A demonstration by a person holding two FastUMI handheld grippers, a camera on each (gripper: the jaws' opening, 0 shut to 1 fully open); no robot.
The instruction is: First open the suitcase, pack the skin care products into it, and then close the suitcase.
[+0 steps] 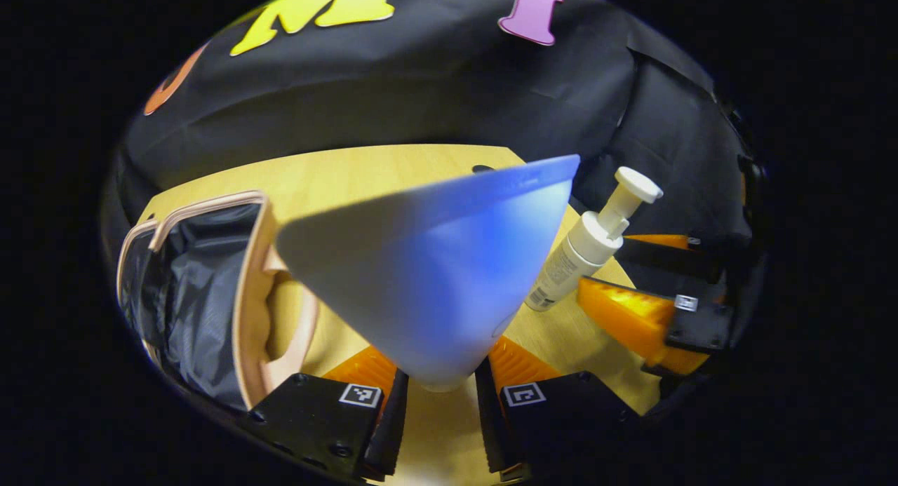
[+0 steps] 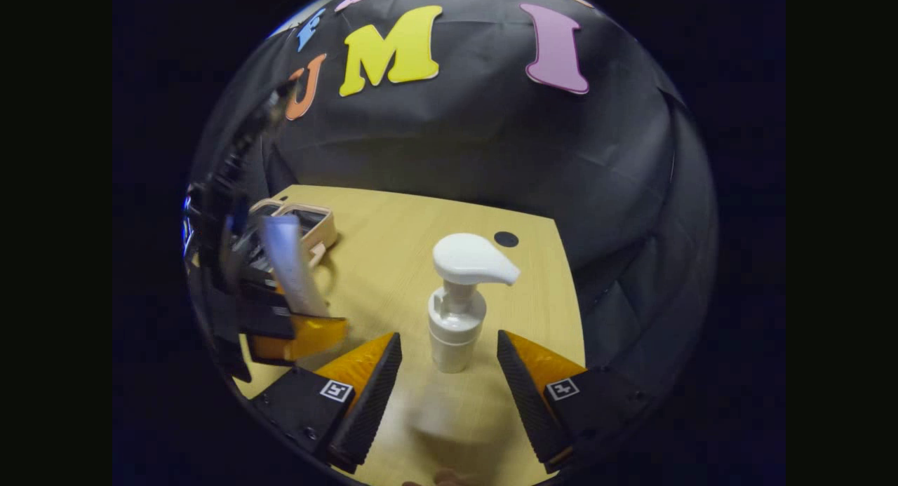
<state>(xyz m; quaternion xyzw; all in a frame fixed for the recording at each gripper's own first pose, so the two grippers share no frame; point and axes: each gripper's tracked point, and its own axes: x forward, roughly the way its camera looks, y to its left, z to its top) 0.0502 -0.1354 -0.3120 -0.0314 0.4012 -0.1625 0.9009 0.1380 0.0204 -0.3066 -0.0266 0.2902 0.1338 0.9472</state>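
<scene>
In the left gripper view, our left gripper (image 1: 440, 395) holds a blue-white tube (image 1: 435, 268) by its narrow end. Both fingers press on it, and its wide flat end sticks up and away from us. The suitcase (image 1: 203, 297) lies open on the left of the wooden table (image 1: 351, 177), and we see its dark lining inside. To the right stands the pump bottle (image 1: 593, 244), with our right gripper (image 1: 649, 318) close beside it.

In the right gripper view, our right gripper (image 2: 449, 363) is wide open. The pump bottle (image 2: 459, 304) stands upright on the table (image 2: 533, 311) between the two fingers. The fingers sit on either side of the bottle with a gap, so they do not touch it. Far to the left we see the tube (image 2: 289, 261) in the left gripper (image 2: 295, 318), with the suitcase (image 2: 309, 223) behind it.
</scene>
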